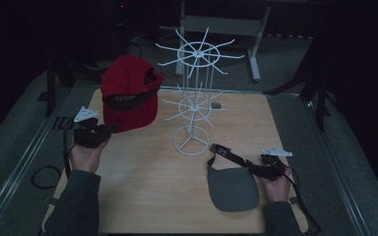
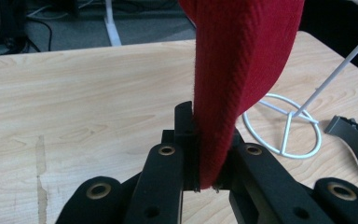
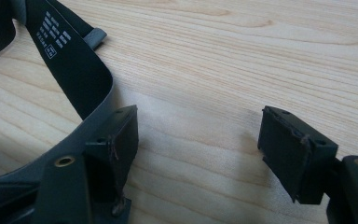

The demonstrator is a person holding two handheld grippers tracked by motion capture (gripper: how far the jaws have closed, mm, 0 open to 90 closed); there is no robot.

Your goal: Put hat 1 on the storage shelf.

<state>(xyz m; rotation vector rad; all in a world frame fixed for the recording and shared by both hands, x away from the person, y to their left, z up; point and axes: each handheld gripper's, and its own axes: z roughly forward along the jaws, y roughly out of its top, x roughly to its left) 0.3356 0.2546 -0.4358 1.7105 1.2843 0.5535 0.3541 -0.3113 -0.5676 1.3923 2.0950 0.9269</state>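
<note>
Clamping red cap brim between left gripper jaws | above table

Left gripper: black body with a grey three-cornered plate on top and a black cable trailing past the wrist. In the left gripper view its two black jaws are blocky arms set with brass-ringed holes. Right gripper: black, with a matching grey plate and a black cable; its jaws end in flat rectangular pads with small screw holes and a frayed edge. Both forearms wear dark grey-green sleeves, hands bare.
</note>
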